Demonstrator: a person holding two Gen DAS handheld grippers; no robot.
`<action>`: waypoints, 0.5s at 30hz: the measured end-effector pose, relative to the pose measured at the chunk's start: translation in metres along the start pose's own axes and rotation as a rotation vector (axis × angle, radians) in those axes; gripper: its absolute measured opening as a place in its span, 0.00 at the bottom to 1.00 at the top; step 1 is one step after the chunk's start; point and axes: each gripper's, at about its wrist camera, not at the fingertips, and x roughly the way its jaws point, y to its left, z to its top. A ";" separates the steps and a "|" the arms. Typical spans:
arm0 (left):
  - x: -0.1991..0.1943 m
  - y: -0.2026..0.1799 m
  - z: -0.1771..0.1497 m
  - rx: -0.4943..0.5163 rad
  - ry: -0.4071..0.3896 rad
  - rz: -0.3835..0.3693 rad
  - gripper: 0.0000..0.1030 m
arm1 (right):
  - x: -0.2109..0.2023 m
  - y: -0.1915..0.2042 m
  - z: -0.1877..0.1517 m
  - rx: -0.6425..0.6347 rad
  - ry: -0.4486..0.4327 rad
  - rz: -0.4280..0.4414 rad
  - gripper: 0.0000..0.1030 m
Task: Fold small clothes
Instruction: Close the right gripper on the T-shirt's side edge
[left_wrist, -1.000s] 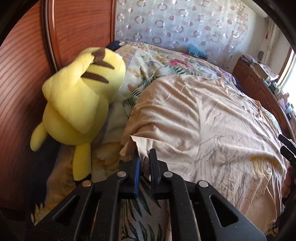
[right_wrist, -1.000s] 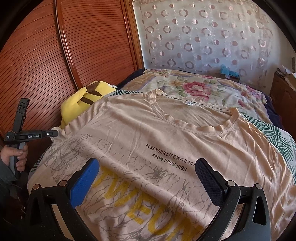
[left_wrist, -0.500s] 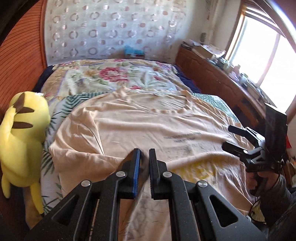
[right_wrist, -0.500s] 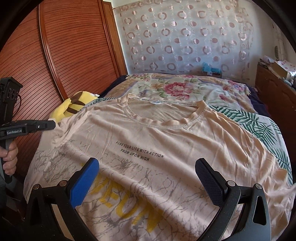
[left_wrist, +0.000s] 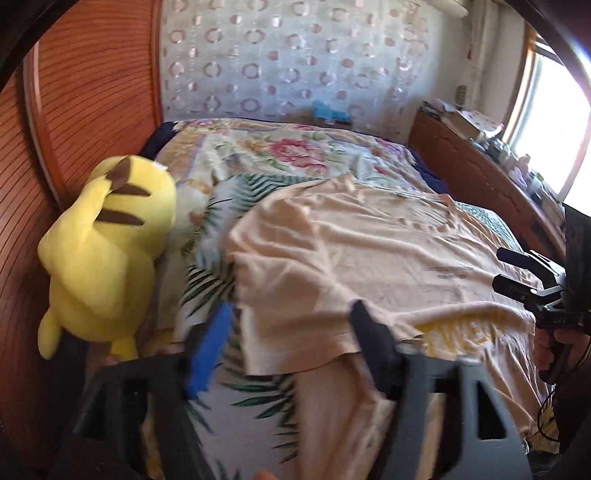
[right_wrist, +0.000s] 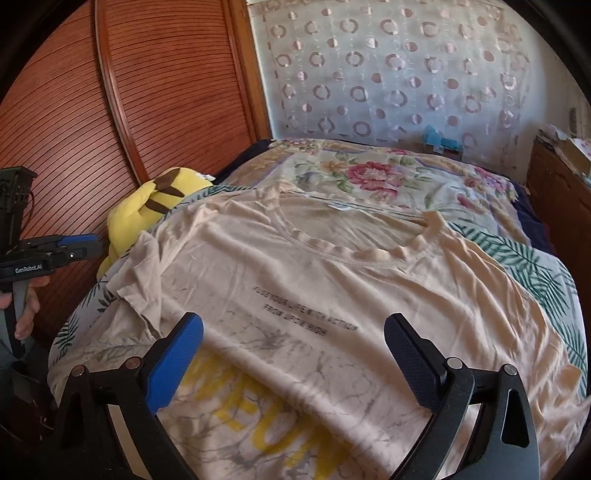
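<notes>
Across the bed, spread front side up, lies a peach t-shirt with a round ribbed neckline toward the far curtain, two lines of small dark lettering on the chest, grey scribbled lines below that, and large yellow letters near the hem. Its cloth is rippled with soft creases, and the sleeve on the side of the wooden wall is folded inward onto the body in a crumpled flap. Under the shirt are a sheet with green fern leaves and, farther back, a quilt with pink flowers. A yellow plush toy with brown stripes leans between the bed's edge and the ribbed wooden wall. The left claw is spread wide, gripping nothing; it is blurred, its blue-padded finger sits over the fern sheet just outside the shirt's edge and its other finger over the folded sleeve's hem, so the hem lies between the two. The right claw is also spread wide and empty, hovering above the lower chest of the shirt, with the lettering just beyond the fingers and the yellow print beneath them. Each claw shows at the edge of the other's view, held in a hand at its own side of the bed.
</notes>
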 end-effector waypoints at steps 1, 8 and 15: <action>-0.001 0.009 -0.004 -0.015 -0.003 0.003 0.78 | 0.005 0.005 0.005 -0.019 0.003 0.019 0.88; -0.010 0.055 -0.018 -0.081 -0.008 0.080 0.78 | 0.056 0.073 0.042 -0.171 0.050 0.176 0.70; -0.025 0.088 -0.022 -0.126 -0.047 0.123 0.78 | 0.114 0.161 0.053 -0.340 0.149 0.367 0.55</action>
